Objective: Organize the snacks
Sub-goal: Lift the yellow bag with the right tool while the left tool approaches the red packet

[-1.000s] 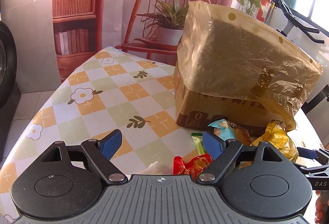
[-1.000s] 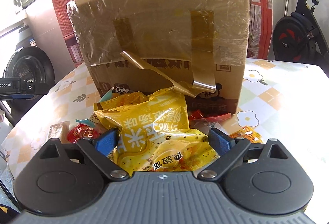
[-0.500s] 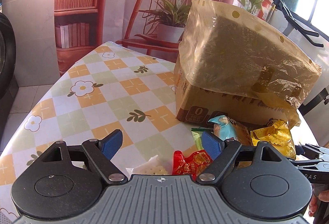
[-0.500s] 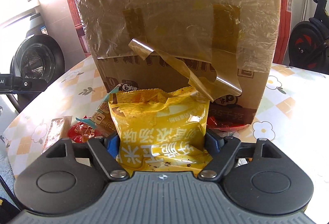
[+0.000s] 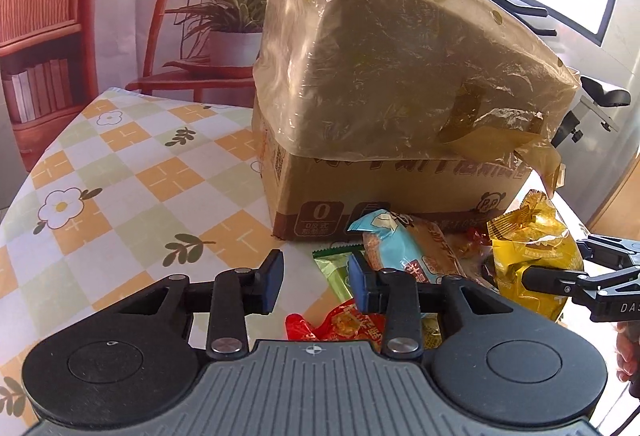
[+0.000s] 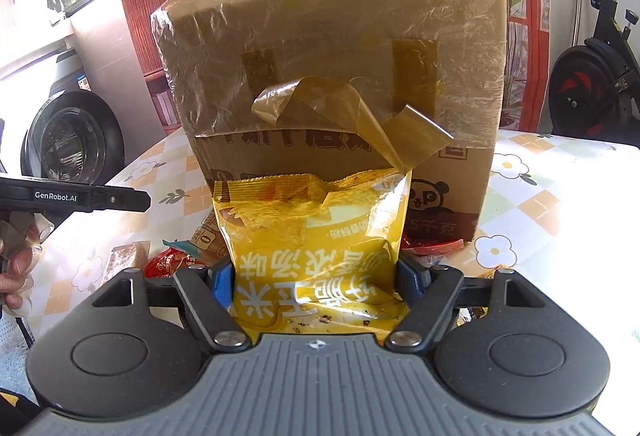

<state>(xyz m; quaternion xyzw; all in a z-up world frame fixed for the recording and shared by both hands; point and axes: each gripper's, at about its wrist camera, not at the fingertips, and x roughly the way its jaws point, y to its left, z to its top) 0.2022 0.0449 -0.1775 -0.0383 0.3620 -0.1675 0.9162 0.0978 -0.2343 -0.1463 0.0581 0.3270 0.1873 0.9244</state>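
My right gripper (image 6: pixel 316 282) is shut on a yellow snack bag (image 6: pixel 316 232) and holds it upright in front of a cardboard box (image 6: pixel 340 76) covered with a plastic bag. The yellow bag (image 5: pixel 532 256) and the right gripper also show at the right of the left wrist view. My left gripper (image 5: pixel 316 278) is partly open and empty above the table, beside a heap of snacks: a blue and brown packet (image 5: pixel 404 248), a green packet (image 5: pixel 336 268) and a red packet (image 5: pixel 340 324).
The table has a checked flower cloth (image 5: pixel 120 172). The box (image 5: pixel 400 124) stands at its middle. More small snacks (image 6: pixel 164 260) lie left of the yellow bag. A red chair with a plant (image 5: pixel 224 16) is behind the table, an exercise bike (image 6: pixel 592 76) at right.
My right gripper closed on the yellow bag and lifted it upright. My left gripper narrowed its opening and moved closer to the box and snack heap.
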